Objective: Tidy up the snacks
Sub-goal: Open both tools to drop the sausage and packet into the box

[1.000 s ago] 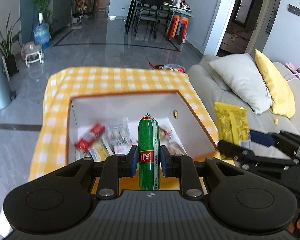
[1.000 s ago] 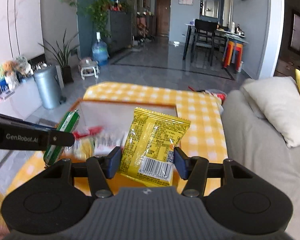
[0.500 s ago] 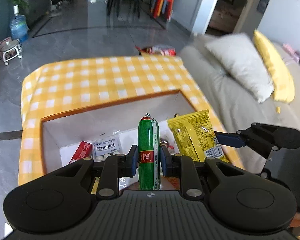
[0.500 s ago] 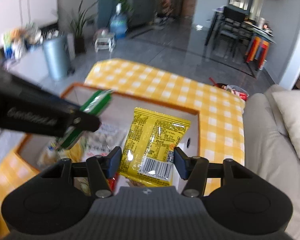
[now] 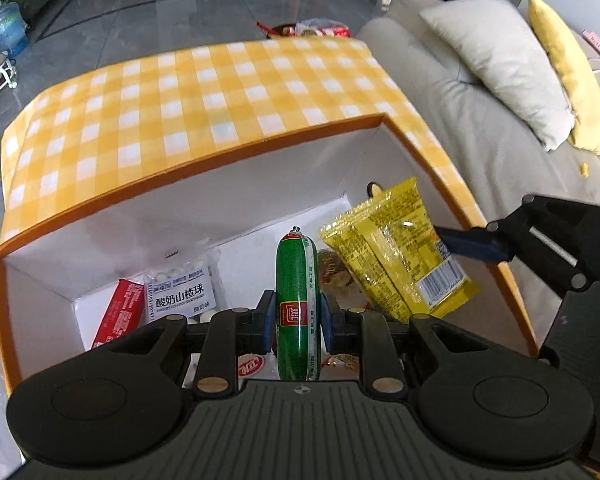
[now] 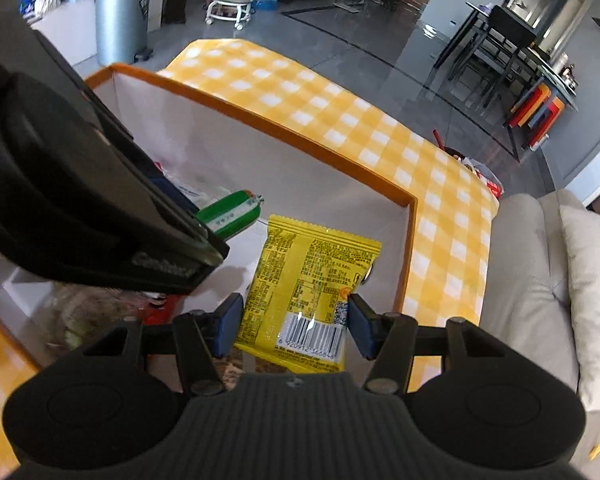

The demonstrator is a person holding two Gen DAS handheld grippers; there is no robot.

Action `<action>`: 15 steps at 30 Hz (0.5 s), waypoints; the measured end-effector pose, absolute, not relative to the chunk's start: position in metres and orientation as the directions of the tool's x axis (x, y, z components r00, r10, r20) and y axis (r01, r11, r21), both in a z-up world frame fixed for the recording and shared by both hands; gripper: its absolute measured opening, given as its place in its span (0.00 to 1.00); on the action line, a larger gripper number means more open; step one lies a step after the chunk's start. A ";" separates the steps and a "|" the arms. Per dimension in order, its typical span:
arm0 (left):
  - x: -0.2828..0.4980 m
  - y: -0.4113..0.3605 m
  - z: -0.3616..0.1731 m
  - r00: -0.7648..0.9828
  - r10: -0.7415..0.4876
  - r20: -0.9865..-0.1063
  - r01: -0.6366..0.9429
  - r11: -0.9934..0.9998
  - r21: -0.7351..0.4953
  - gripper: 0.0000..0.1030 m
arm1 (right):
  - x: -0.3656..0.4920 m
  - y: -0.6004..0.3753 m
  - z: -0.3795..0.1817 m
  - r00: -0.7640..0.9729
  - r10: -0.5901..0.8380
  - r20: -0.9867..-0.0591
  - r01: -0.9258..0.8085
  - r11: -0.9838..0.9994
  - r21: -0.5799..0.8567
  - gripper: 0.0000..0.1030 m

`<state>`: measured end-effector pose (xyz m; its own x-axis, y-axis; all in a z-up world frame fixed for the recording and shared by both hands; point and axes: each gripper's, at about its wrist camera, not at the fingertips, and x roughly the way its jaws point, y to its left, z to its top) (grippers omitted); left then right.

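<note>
My left gripper (image 5: 296, 322) is shut on a green sausage stick (image 5: 297, 280), held upright over the open orange-rimmed box (image 5: 204, 156). My right gripper (image 6: 294, 326) is shut on a yellow snack packet (image 6: 308, 292), also held over the box's right part; the packet shows in the left wrist view (image 5: 400, 256) too. The sausage tip shows in the right wrist view (image 6: 232, 212). In the box lie a red packet (image 5: 120, 316), a white hawthorn-ball packet (image 5: 182, 290) and other snacks, partly hidden by the grippers.
The box (image 6: 284, 132) stands on a table with a yellow checked cloth (image 5: 180, 92). A grey sofa (image 5: 480, 120) with a grey and a yellow cushion is at the right. A bag of snacks (image 5: 320, 30) lies beyond the table's far edge.
Both grippers have moved forward and down over the box, tilting toward its inside. The sausage and the yellow packet now hang within the box opening. Both grips are unchanged.
</note>
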<state>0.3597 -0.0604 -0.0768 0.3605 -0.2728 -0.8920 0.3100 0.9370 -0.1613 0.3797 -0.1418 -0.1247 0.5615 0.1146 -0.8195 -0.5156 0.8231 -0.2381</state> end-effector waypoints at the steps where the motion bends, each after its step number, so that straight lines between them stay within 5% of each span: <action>1: 0.362 -0.061 -0.079 0.351 -0.273 -0.896 0.310 0.936 -0.164 0.24 | 0.382 -0.141 -0.126 0.561 0.112 -0.820 -0.521 0.817 -0.245 0.52; 15: 0.374 -0.063 -0.106 0.269 -0.211 -0.940 0.274 0.952 -0.136 0.24 | 0.388 -0.139 -0.143 0.506 0.086 -0.858 -0.576 0.774 -0.262 0.53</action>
